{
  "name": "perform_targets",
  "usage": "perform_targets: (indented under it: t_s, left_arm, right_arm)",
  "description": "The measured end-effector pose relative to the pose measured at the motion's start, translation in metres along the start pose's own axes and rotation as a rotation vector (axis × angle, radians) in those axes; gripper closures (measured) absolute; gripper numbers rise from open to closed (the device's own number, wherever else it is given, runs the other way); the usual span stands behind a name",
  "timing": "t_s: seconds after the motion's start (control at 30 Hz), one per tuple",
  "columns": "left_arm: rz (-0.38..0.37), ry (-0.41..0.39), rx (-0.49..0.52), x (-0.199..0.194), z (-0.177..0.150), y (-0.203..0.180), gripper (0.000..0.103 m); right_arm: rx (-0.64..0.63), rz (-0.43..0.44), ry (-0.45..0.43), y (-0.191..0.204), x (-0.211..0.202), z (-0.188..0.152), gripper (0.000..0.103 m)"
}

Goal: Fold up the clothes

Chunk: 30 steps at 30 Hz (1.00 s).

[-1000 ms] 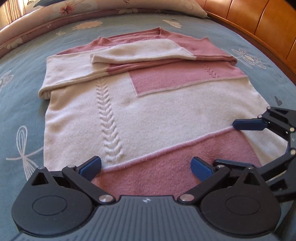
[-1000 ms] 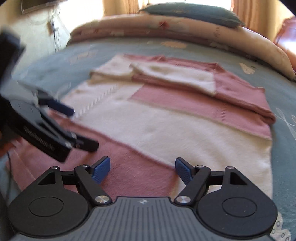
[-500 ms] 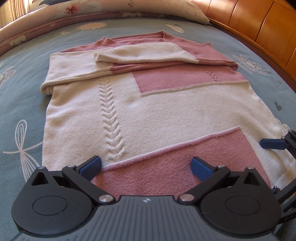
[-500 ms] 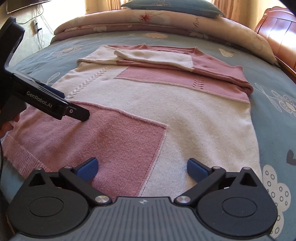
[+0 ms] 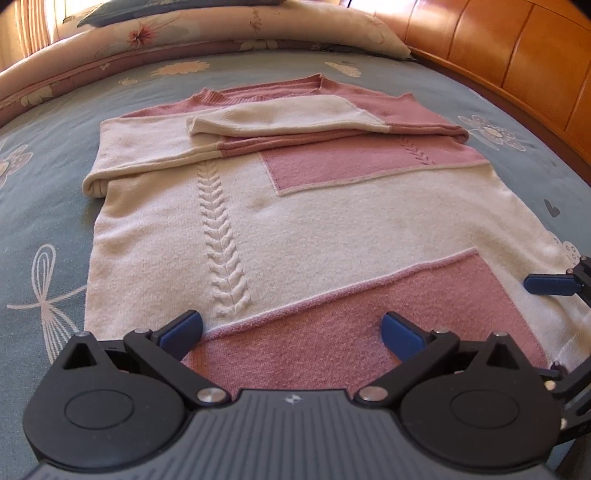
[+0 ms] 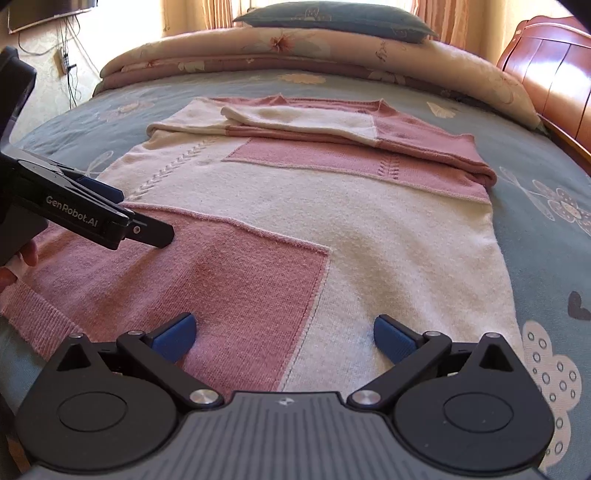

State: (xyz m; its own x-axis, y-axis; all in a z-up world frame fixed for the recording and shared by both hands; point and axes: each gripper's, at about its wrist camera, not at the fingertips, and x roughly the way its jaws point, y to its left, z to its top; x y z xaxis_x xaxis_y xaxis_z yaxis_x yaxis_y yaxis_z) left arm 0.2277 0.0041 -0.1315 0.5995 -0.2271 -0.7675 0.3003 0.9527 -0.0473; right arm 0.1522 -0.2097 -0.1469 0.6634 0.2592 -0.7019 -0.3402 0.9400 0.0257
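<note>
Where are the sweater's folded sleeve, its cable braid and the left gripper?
folded sleeve [image 5: 280,114], left wrist view, cream middle.
cable braid [image 5: 221,236], left wrist view, mid-braid.
left gripper [image 5: 291,328], left wrist view, between fingertips.

Two wrist cameras look down and forward from the near hem of a sweater [image 5: 332,229] on a bed [image 6: 535,155], close above it; both share the folded sleeves [image 6: 295,122], seemingly side by side.

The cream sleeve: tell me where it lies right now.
In the left wrist view, the cream sleeve lies folded across the sweater's upper chest, just below the pink collar, at the end nearest the floral pillow.
</note>
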Motion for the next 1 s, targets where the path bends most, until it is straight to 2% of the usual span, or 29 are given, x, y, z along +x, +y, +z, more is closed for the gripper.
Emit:
perform_targets:
  t_s: [0.27, 0.43, 0.53, 0.6, 0.7, 0.77, 0.87, 1.0]
  left_arm:
    - [-0.018, -0.023, 0.040, -0.001, -0.005, 0.001, 0.001]
    - [-0.010, -0.018, 0.027, -0.001, -0.004, 0.000, 0.001]
    - [-0.011, -0.020, 0.024, -0.001, -0.005, 0.000, 0.001]
    - [-0.011, -0.021, 0.023, -0.001, -0.005, 0.000, 0.001]
    - [-0.007, -0.023, 0.021, -0.001, -0.005, 0.000, 0.001]
    - [-0.003, -0.024, 0.018, -0.001, -0.005, -0.001, 0.001]
    - [0.004, -0.026, 0.009, -0.001, -0.005, -0.002, 0.001]
    - [0.017, -0.025, -0.022, -0.002, -0.005, -0.002, 0.001]
  right_arm:
    - [-0.023, 0.039, -0.043, -0.011, -0.035, -0.026, 0.000]
    - [0.088, 0.032, -0.123, -0.038, -0.042, -0.007, 0.000]
    - [0.190, 0.061, -0.099, -0.062, -0.024, 0.005, 0.000]
    - [0.243, 0.060, -0.059, -0.074, -0.012, 0.004, 0.000]
    - [0.262, 0.000, -0.085, -0.089, -0.019, -0.009, 0.000]
    - [0.306, 0.026, -0.102, -0.100, -0.027, -0.012, 0.000]
    - [0.354, 0.083, -0.146, -0.112, -0.035, 0.004, 0.000]
    - [0.380, 0.145, -0.201, -0.127, -0.019, 0.050, 0.000]
